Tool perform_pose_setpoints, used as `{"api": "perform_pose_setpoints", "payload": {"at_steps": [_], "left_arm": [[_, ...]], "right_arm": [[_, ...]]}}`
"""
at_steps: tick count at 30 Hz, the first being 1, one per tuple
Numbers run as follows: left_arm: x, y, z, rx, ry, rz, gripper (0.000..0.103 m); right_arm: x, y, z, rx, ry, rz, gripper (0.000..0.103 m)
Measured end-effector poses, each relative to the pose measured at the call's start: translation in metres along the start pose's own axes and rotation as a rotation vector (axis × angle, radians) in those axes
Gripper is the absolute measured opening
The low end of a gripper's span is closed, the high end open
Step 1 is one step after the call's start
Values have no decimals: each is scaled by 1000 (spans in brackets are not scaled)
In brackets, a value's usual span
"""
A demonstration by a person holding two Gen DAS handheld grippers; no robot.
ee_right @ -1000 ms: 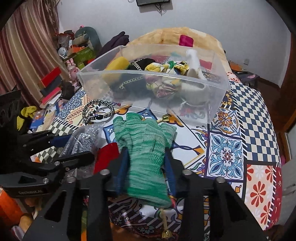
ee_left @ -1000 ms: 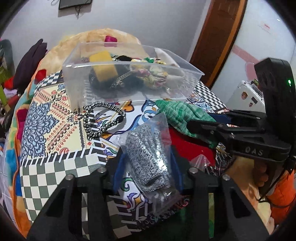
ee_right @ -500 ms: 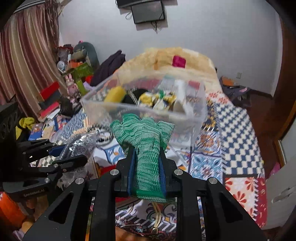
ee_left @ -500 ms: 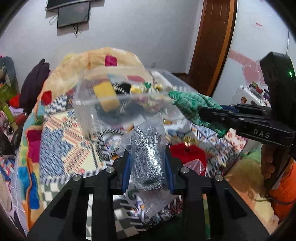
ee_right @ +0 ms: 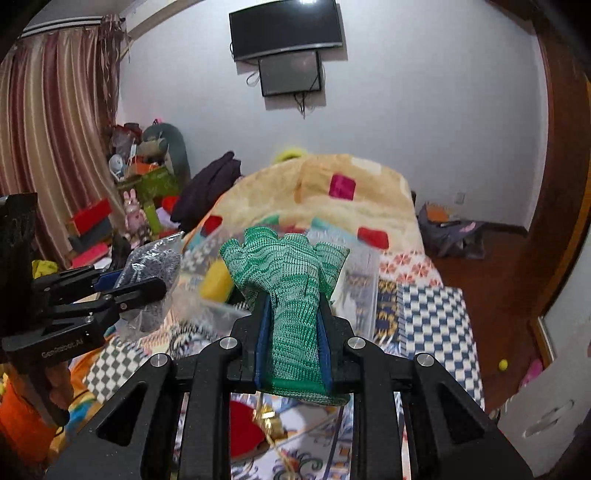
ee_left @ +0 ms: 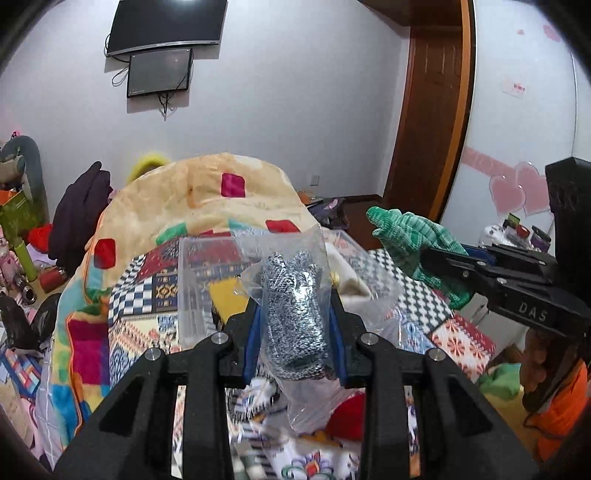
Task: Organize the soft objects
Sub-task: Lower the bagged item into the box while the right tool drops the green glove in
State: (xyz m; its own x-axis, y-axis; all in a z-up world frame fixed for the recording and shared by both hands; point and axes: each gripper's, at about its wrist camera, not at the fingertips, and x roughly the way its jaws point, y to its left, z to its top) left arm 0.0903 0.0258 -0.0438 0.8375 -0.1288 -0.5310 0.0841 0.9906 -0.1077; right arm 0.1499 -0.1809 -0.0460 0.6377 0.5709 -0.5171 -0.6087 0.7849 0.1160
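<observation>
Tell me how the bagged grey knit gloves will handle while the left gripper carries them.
The bagged grey gloves probably weigh little: they stand upright from the left gripper, which is clamped on them low down. The loose clear plastic crinkles above and below the grip, so the bag likely flops and may slide. The knit looks squashed between the pads, so it should compress rather than break.

1. The left wrist camera sits just behind the left gripper [ee_left: 295,321] and looks forward along its two black fingers, across the patchwork-covered bed [ee_left: 147,295], toward the white back wall.
2. The right wrist camera sits the same way behind the right gripper [ee_right: 293,332], also very near.
3. Both views share the clear plastic storage box [ee_left: 199,280] [ee_right: 364,280], the black wall television [ee_left: 166,26] [ee_right: 286,27], and each other's gripper at the side.
</observation>
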Motion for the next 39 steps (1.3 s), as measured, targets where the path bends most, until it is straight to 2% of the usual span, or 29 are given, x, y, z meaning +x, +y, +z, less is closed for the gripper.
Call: {"api": "perform_pose_setpoints", "payload": {"at_steps": [4,10,20,29,33,36,39], "left_arm": [[19,6,14,-31,1,-4,32],[50,8,25,-47,35,13,32],[110,8,22,-48,145,33,32],[140,1,13,-28,220,33,34],[141,3,11,-36,232,26,43],[134,2,12,-27,215,29,44],[118,1,16,-21,187,16,45]], "right_arm": [[8,0,8,1,-27,-41,21],[30,-6,16,24,-10,-57,21],[75,-14,8,48,98,-66,21],[97,-15,-5,12,180,-99,22],[95,-16,-7,-3,204,-100,28],[94,-16,-6,-13,212,-103,38],[86,-13,-4,-37,201,-107,42]]}}
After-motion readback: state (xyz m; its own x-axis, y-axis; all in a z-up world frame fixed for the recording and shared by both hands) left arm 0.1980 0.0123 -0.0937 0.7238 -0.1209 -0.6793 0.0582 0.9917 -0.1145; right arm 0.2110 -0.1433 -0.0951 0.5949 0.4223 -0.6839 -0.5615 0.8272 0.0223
